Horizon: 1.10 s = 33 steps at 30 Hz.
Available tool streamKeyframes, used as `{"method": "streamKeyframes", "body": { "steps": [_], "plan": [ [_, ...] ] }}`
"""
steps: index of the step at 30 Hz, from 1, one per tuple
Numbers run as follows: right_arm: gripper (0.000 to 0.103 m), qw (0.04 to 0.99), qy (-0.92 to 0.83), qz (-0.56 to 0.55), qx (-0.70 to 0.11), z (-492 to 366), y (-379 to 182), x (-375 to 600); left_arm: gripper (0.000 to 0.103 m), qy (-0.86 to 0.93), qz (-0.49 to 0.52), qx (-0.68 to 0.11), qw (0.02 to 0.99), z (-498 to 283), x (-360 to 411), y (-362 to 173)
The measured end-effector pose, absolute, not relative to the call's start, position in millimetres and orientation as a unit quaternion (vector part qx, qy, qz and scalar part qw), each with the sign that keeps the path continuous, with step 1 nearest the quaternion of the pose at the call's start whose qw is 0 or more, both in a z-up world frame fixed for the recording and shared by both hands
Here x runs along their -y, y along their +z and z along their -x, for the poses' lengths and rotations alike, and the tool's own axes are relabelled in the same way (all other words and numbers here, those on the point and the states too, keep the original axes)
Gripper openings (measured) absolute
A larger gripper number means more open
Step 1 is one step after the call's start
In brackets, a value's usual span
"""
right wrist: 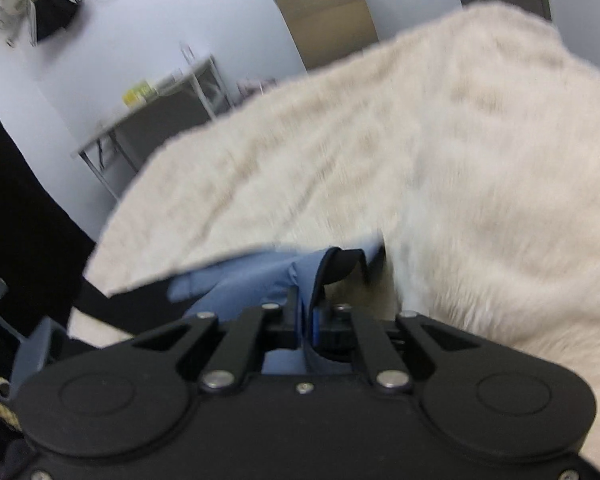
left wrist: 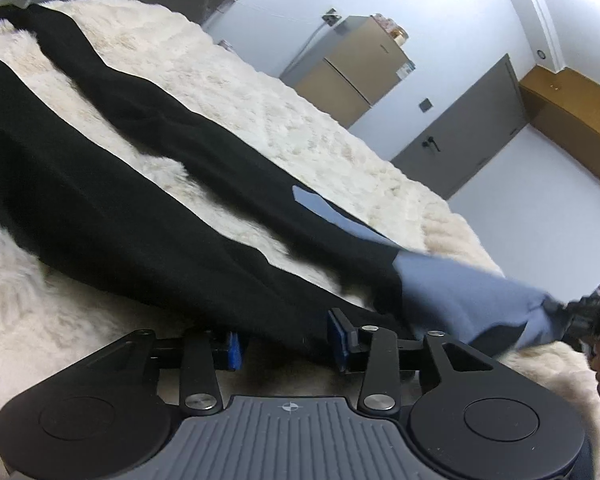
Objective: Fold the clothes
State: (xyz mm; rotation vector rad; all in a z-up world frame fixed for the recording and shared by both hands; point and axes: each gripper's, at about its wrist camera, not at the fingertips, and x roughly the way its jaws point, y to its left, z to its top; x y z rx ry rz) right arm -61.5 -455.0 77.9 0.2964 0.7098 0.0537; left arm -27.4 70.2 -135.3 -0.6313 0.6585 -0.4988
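Nearest the left wrist camera, the left gripper (left wrist: 286, 344) is seen with its blue-padded jaws standing well apart; black cloth lies between and just beyond them, but nothing is clamped. Whether the pads touch the cloth cannot be told. In the right wrist view, the right gripper (right wrist: 306, 320) is drawn nearly closed, and a fold of light blue fabric is pinched between its jaws, with a dark edging showing just above the grip.

Beyond the grippers, the black garment with a light blue lining or panel (left wrist: 148, 184) is spread lengthwise over the cream-coloured shaggy fleece blanket (left wrist: 284, 120). Two long black parts are seen lying side by side with a strip of fleece between them, so it is judged to be a pair of trousers or a similar long piece, though this cannot be settled. The blue portion is lifted toward the right gripper at the far right of the left view, slightly blurred.

Further off, a brown cabinet (left wrist: 356, 68), a grey door (left wrist: 460, 132) and white walls are visible.

The task is judged to be at an early stage: the garment is laid out and one end is gripped, but no completed fold is shown; all folding is left.
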Motion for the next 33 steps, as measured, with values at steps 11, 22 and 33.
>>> {"method": "streamKeyframes", "body": {
  "steps": [11,22,33],
  "plan": [
    [0.065,0.942,-0.042,-0.024,-0.331,67.3,32.2,402.9,0.053,-0.243,0.325,-0.347,0.845,36.5,-62.8,-143.4],
    [0.073,0.936,0.148,-0.202,-0.247,-10.4,20.9,280.8,0.047,-0.156,0.379,-0.331,0.850,5.7,-84.1,-144.4],
    [0.076,0.963,0.137,-0.156,-0.175,-27.0,-8.0,258.0,0.030,-0.053,0.431,-0.305,0.848,1.6,-163.8,-147.0]
  ]
}}
